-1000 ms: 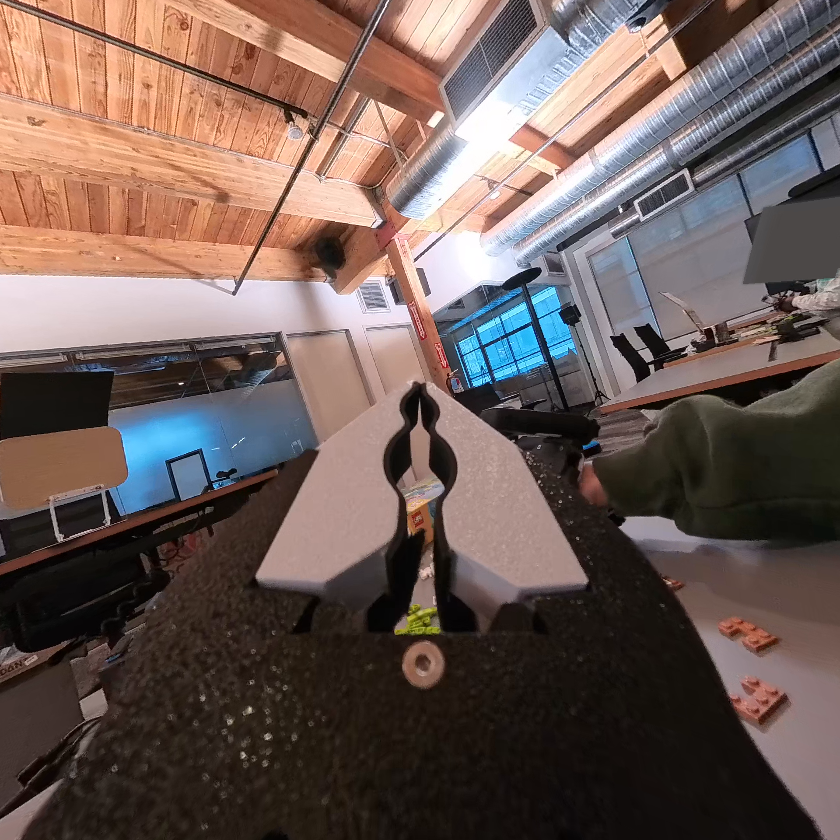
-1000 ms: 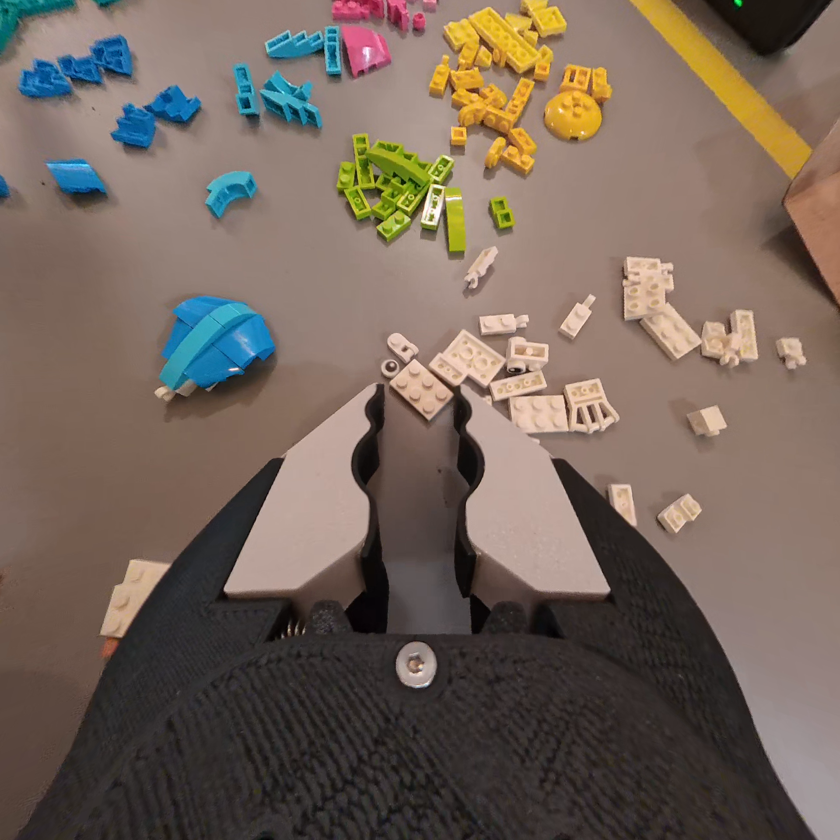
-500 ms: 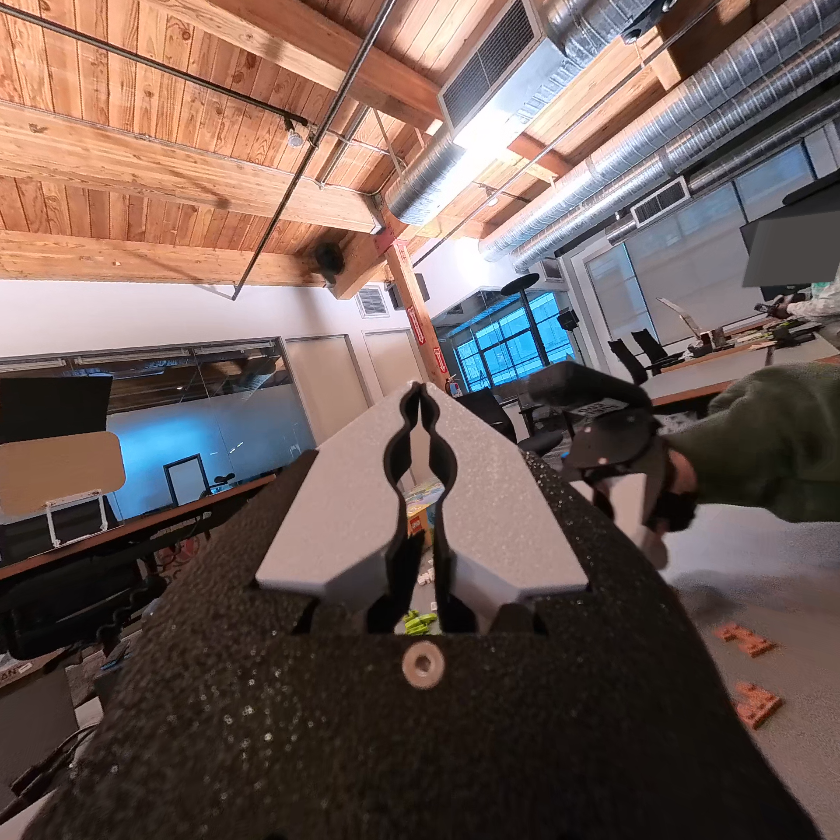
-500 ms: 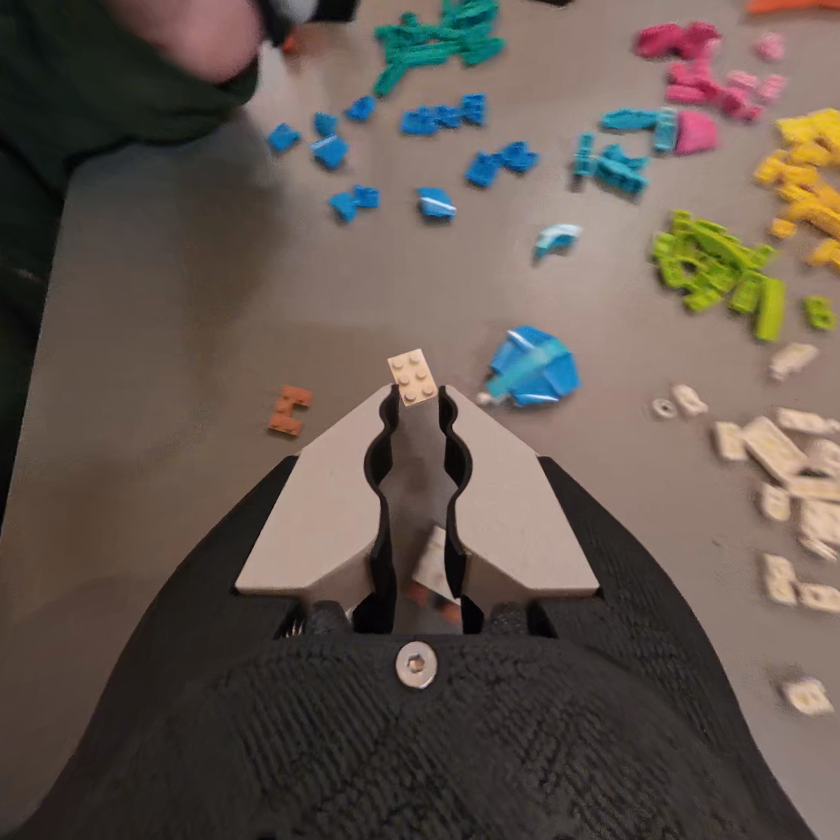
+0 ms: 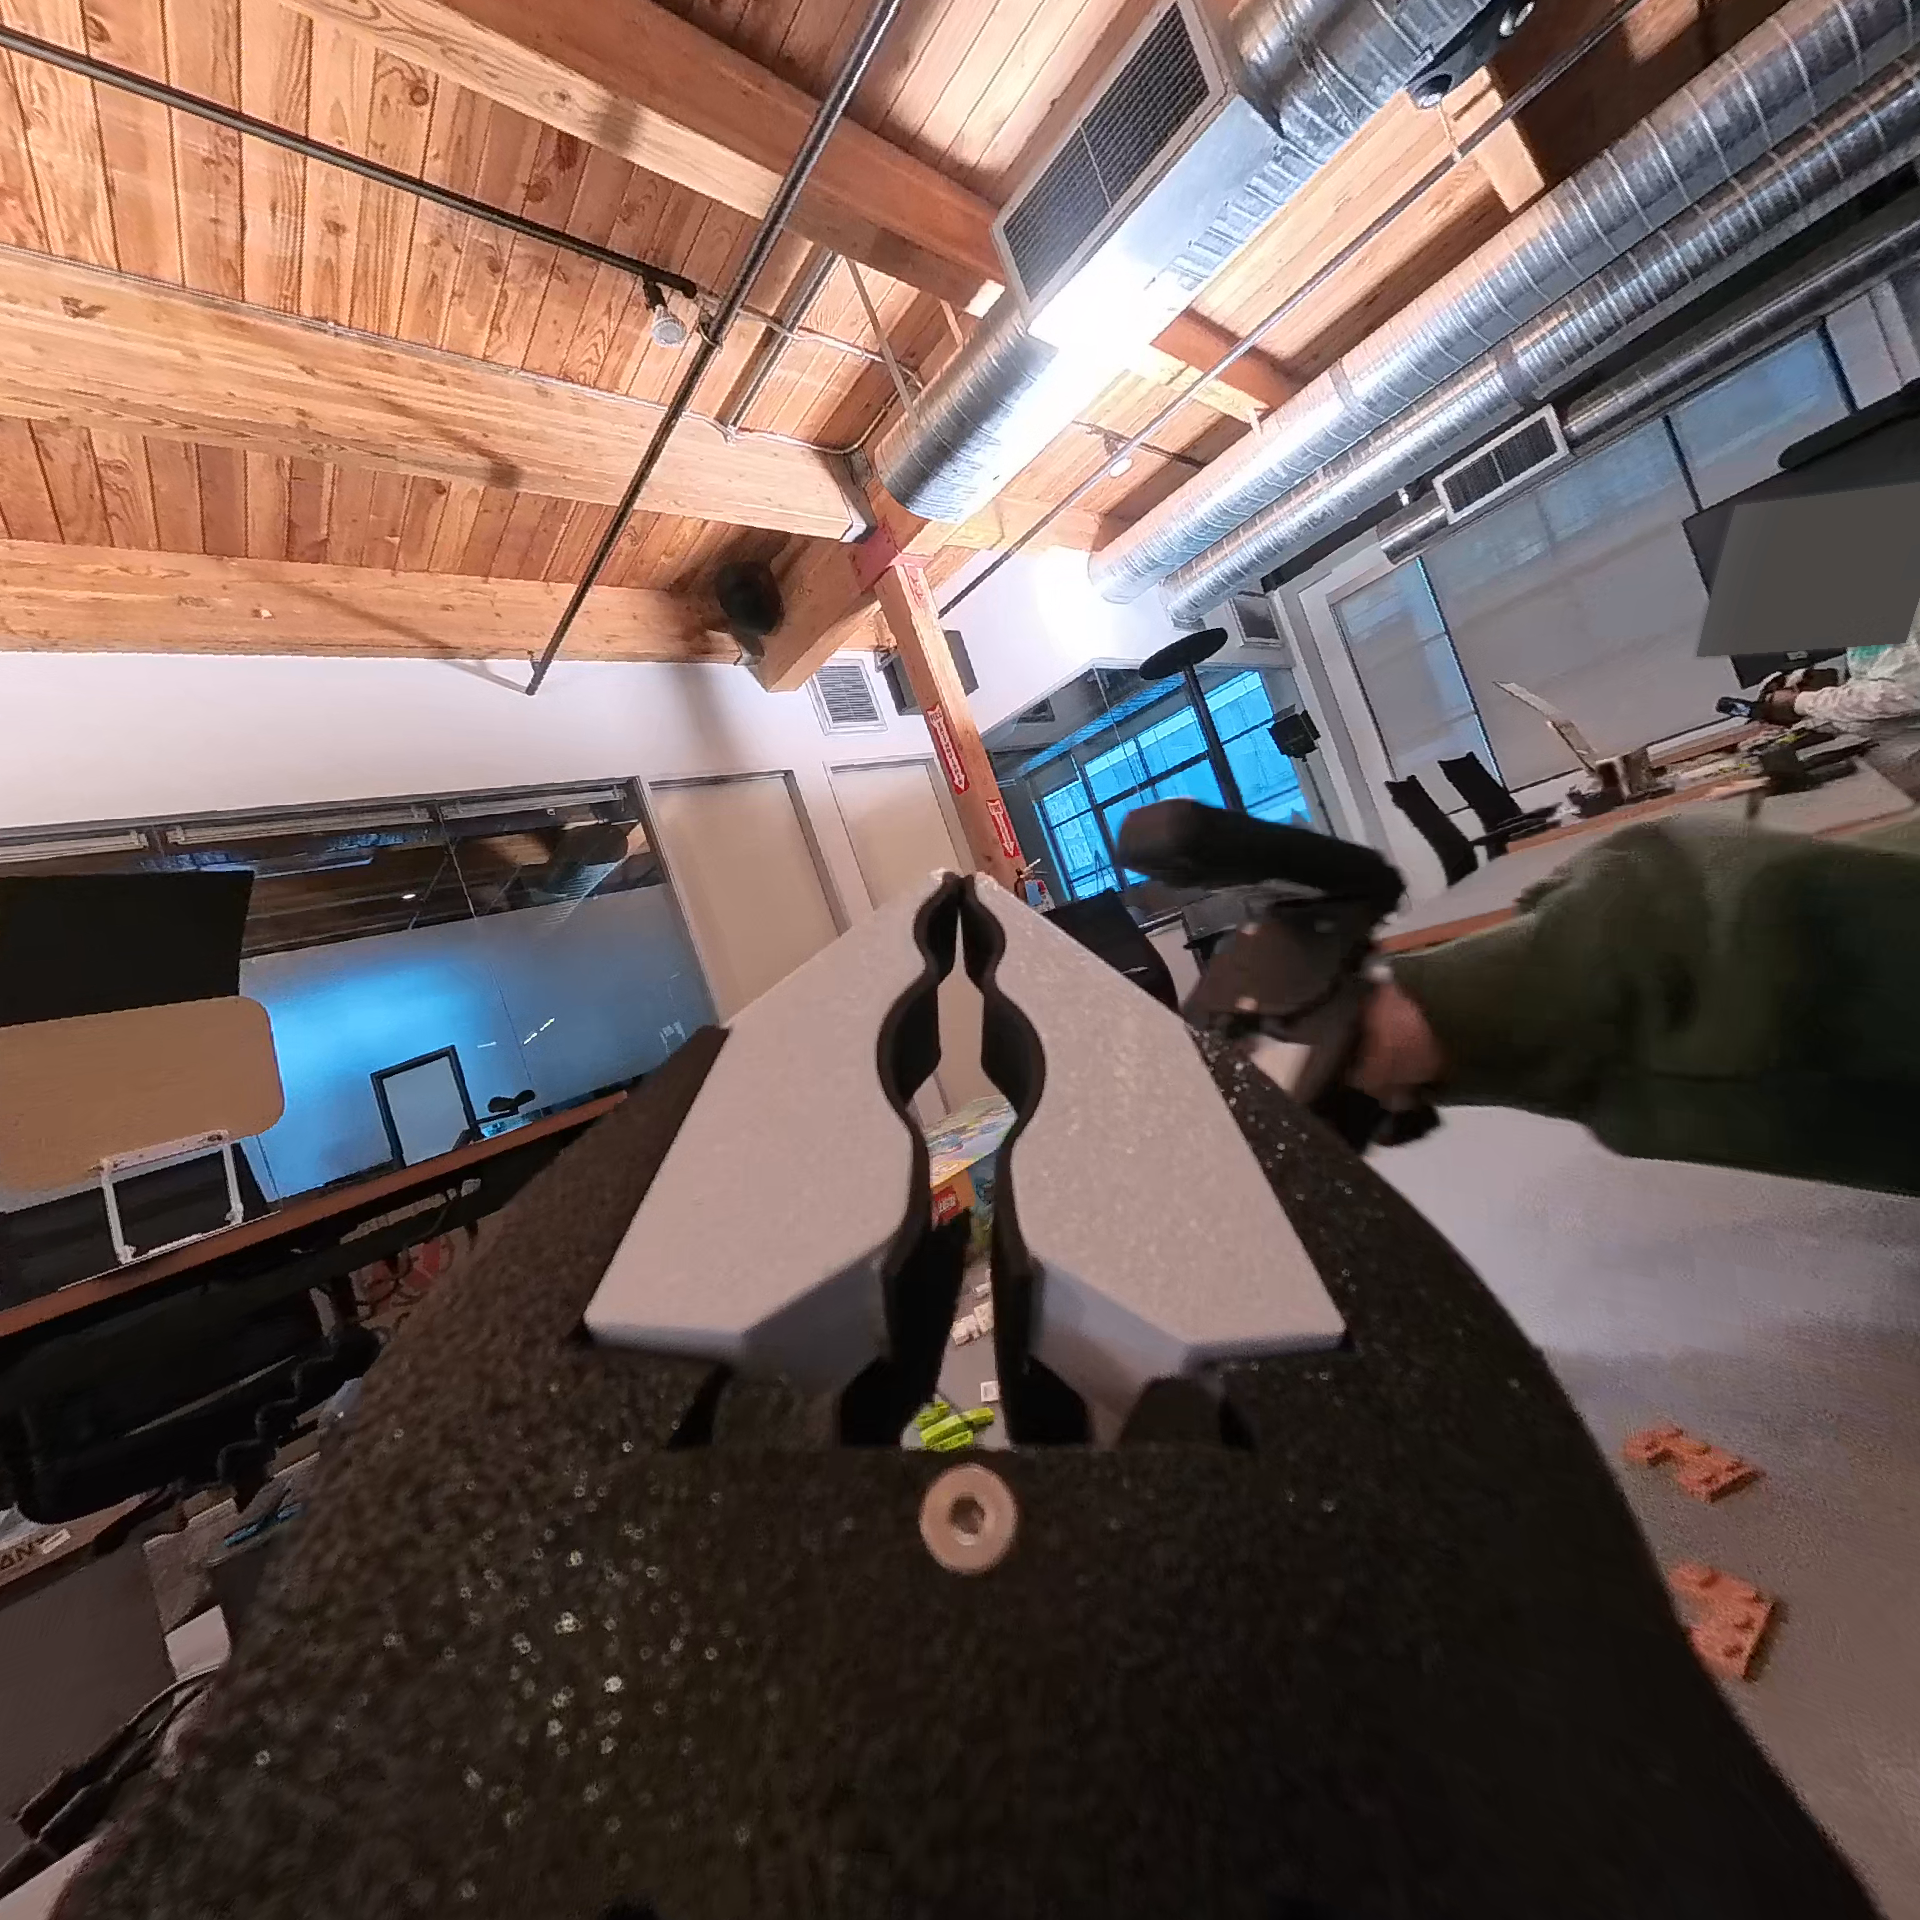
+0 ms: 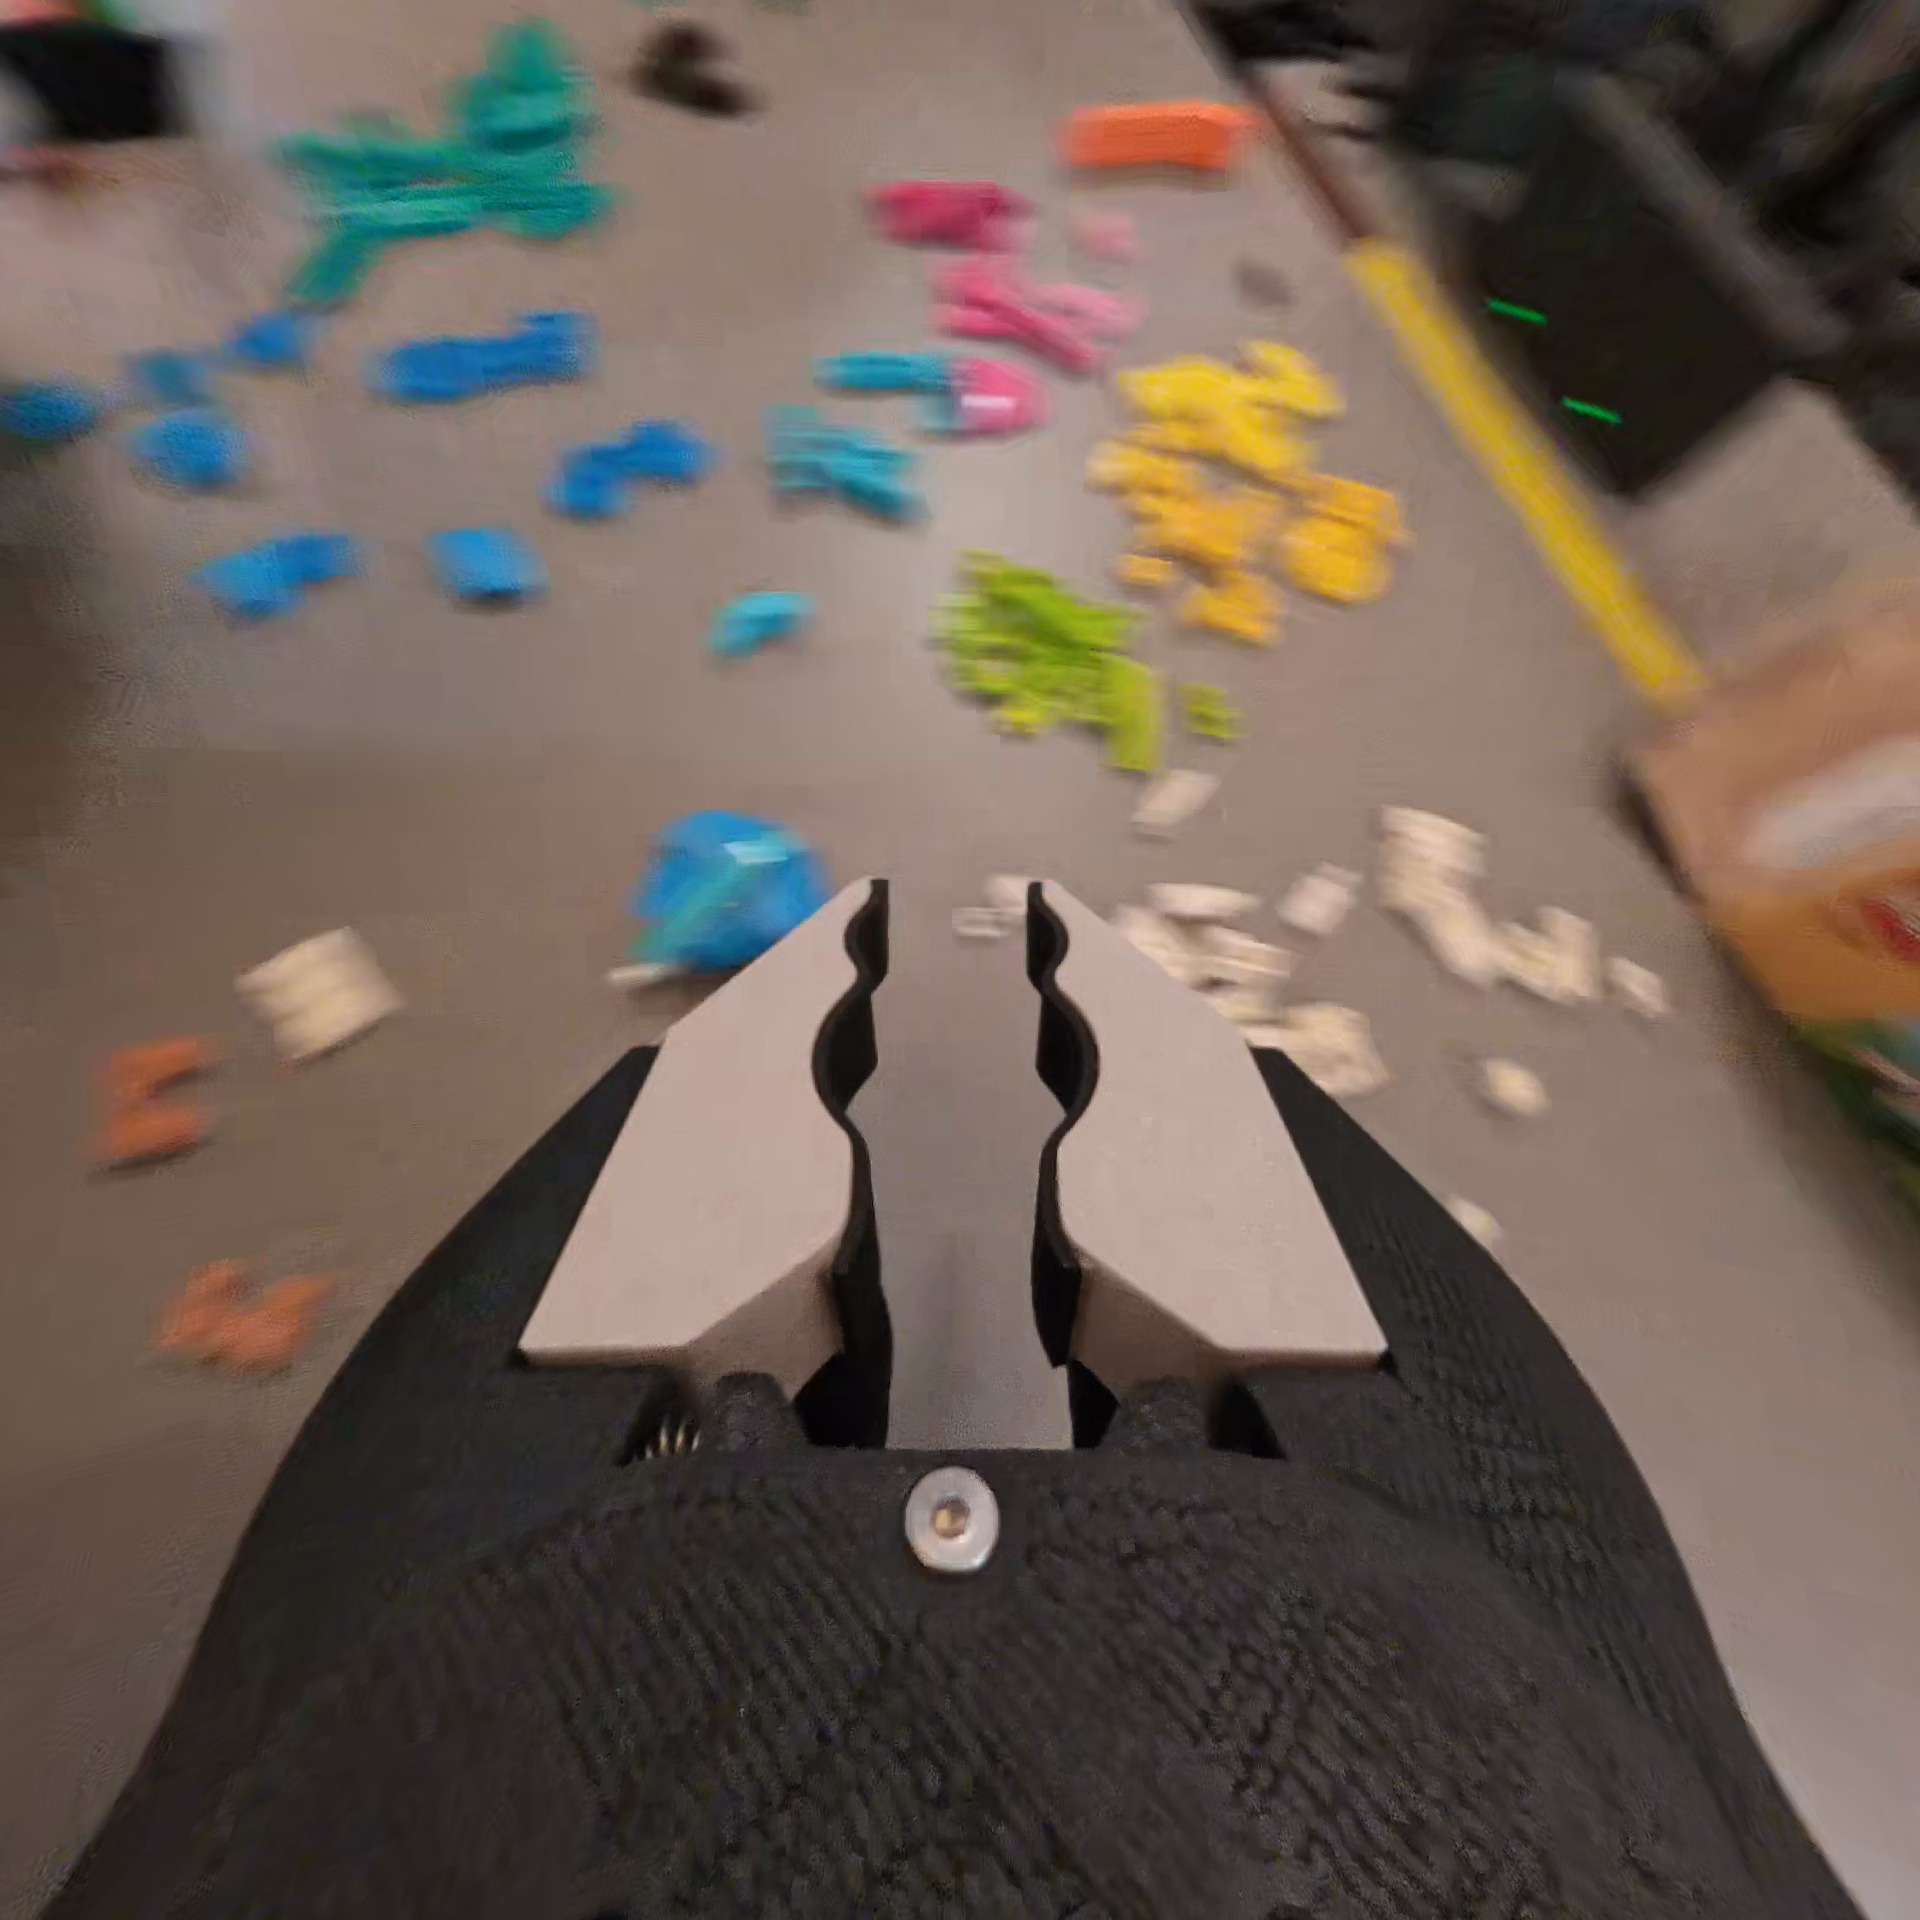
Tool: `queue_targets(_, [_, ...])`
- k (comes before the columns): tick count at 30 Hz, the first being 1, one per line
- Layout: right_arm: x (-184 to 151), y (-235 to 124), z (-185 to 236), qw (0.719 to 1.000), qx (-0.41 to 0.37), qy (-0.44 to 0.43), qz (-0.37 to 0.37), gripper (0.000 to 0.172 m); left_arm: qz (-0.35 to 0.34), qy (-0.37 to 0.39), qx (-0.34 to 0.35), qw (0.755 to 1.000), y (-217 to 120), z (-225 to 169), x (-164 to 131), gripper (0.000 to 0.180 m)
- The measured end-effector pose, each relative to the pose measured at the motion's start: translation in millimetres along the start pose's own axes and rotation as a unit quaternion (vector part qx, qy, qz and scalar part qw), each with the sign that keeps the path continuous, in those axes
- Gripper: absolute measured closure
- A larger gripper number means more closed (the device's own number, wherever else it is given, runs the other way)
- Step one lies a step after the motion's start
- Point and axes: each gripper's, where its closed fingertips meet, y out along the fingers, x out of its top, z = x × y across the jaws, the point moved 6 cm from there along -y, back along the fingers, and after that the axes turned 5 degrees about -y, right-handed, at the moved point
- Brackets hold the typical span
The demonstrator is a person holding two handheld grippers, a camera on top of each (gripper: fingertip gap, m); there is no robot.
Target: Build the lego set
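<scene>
While tilted up at the wooden ceiling (image 5: pixel 416 395), left gripper (image 5: pixel 961 883) pinched fully closed on nothing. Right gripper (image 6: pixel 956 894) parted fairly wide, bare, hanging over blurry white bricks (image 6: pixel 1226 951) beside a blue brick clump (image 6: pixel 727 883) on the grey table (image 6: pixel 416 790).

Surface (image 6: pixel 416 790) plain grey, a yellow stripe (image 6: pixel 1507 468) along its far right edge. Loose bricks grouped by colour: teal pieces (image 6: pixel 457 177) far left; blue pieces (image 6: pixel 488 353) below them; pink pieces (image 6: pixel 997 281) mid-far; yellow pieces (image 6: pixel 1247 488) far right; lime-green pieces (image 6: pixel 1049 644) nearer; white pieces (image 6: pixel 1434 935) near right; orange-brown pieces (image 6: pixel 156 1101) near left. Blue rounded assembly (image 6: pixel 727 894) with a lighter blue streak. Fingers (image 6: pixel 748 1122) light grey with black wavy inner faces; housing (image 6: pixel 935 1714) textured black. Sleeve (image 5: pixel 1683 987) dark green. Ceiling (image 5: pixel 312 364) orange-brown planked wood; ducts (image 5: pixel 1507 343) ribbed silver.
</scene>
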Motion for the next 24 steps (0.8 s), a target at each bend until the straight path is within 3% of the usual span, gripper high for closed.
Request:
queue_targets(3, [-20, 5, -72, 0.996, -0.065, 0.058, 0.036, 0.143, 0.001, 0.001, 0.000, 1.000, 0, 0, 0, 0.180])
queue_targets(6, [-36, 21, -108, 0.995, -0.042, 0.059, 0.063, 0.139, 0.002, 0.003, 0.000, 1.000, 0, 1, 0, 0.180])
queue_targets(13, [-41, 53, -151, 0.987, 0.036, -0.004, 0.154, 0.132, 0.009, 0.008, -0.002, 1.000, 0, 1, -4, 0.180])
queue_targets(18, [-39, 69, -159, 0.975, 0.100, -0.035, 0.195, 0.133, 0.012, 0.000, 0.005, 1.000, 0, 4, -4, 0.180])
queue_targets(20, [-37, 71, -159, 0.970, 0.118, -0.031, 0.211, 0.144, 0.010, -0.007, 0.007, 1.000, 0, 5, -3, 0.180])
queue_targets(22, [-38, 70, -158, 0.967, 0.120, -0.027, 0.224, 0.168, 0.010, -0.013, 0.009, 1.000, 0, 7, -4, 0.180])
queue_targets(24, [-42, 64, -157, 0.964, 0.106, -0.042, 0.240, 0.172, 0.012, -0.021, 0.009, 1.000, 0, 7, -5, 0.180])
